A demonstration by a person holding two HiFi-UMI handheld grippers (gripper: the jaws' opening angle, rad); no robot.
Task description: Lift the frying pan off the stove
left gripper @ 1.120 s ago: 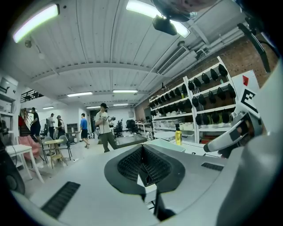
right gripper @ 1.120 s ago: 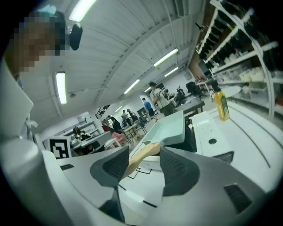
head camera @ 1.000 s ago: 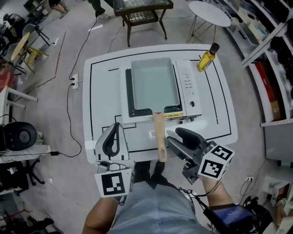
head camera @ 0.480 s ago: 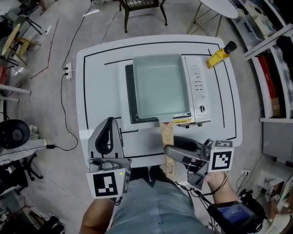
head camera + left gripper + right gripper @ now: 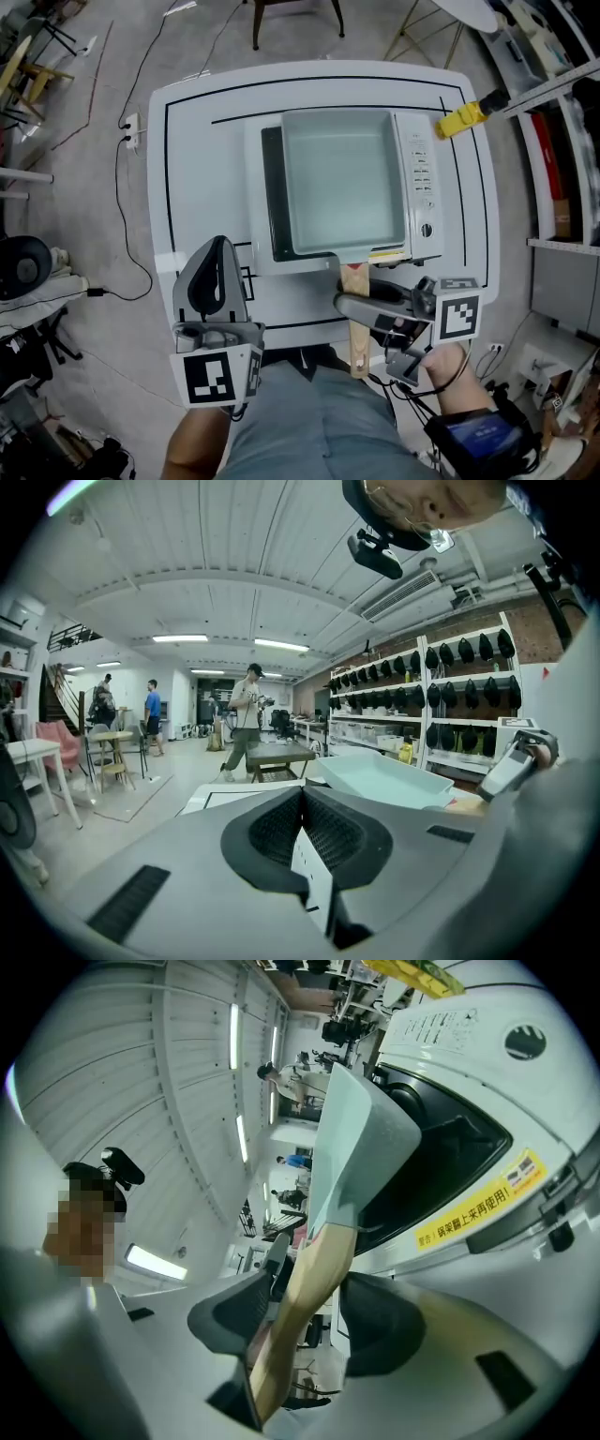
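Observation:
A pale green rectangular frying pan (image 5: 342, 178) sits on a white portable stove (image 5: 422, 178) in the middle of the table. Its wooden handle (image 5: 357, 323) sticks out over the table's near edge. My right gripper (image 5: 358, 298) comes at the handle from the right. In the right gripper view the handle (image 5: 314, 1279) runs between the spread fingers of this gripper (image 5: 305, 1314), against the left pad and with a gap to the right pad. The pan (image 5: 347, 1147) and stove (image 5: 469, 1035) lie beyond. My left gripper (image 5: 216, 258) hovers over the table's near left part, jaws (image 5: 302, 803) together and empty.
A yellow oil bottle (image 5: 464, 117) lies at the table's (image 5: 202, 187) far right corner. A power strip (image 5: 128, 122) and cables are on the floor to the left. Shelving runs along the right side. A dark chair stands beyond the table.
My right gripper has swung in from the right of the handle and now has its fingers on either side of it. The pan stays on the stove. The left gripper has barely moved.

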